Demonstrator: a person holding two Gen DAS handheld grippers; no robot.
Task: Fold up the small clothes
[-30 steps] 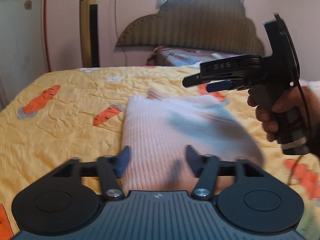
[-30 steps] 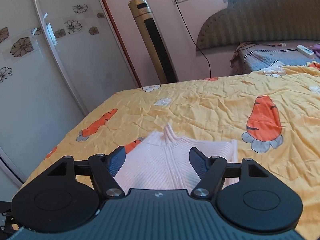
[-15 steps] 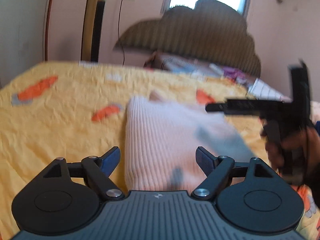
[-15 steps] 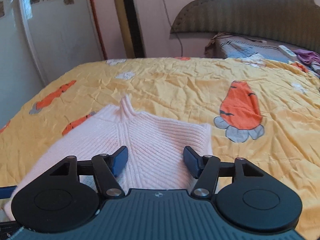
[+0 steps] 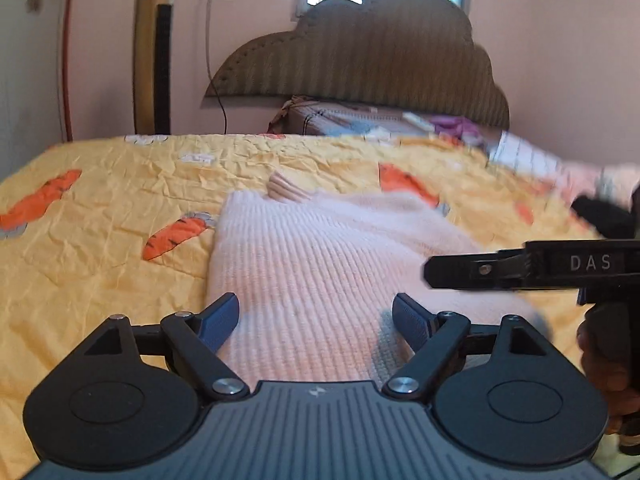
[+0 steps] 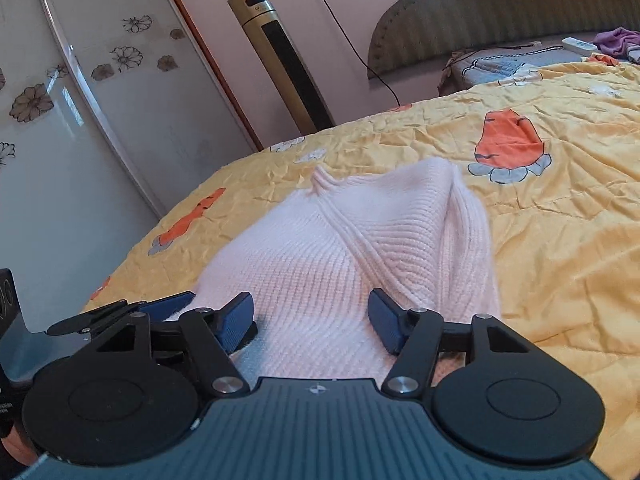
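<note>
A pale pink ribbed knit sweater (image 5: pixel 320 248) lies on the bed, collar (image 5: pixel 284 190) at the far end. In the right wrist view the sweater (image 6: pixel 340 248) has its right side folded inward along a thick ridge. My left gripper (image 5: pixel 316 312) is open over the sweater's near edge, and its blue pads are clear of the knit. My right gripper (image 6: pixel 312 308) hangs low over the same near edge. Its jaws are closing with the knit between them, and the pads are not pressing. Each gripper appears in the other's view: right gripper (image 5: pixel 436 276), left gripper (image 6: pixel 160 310).
A yellow bedspread (image 6: pixel 560 240) with orange carrot prints covers the bed. A gold tower fan (image 6: pixel 280 60) and a mirrored wardrobe door (image 6: pixel 80 120) stand to the left. A padded headboard (image 5: pixel 380 52) and loose bedding and small items (image 5: pixel 400 120) lie at the far end.
My left jaws have spread wider. My right gripper has come down from above the sweater to its near edge, beside the left gripper, with its jaws narrowing.
</note>
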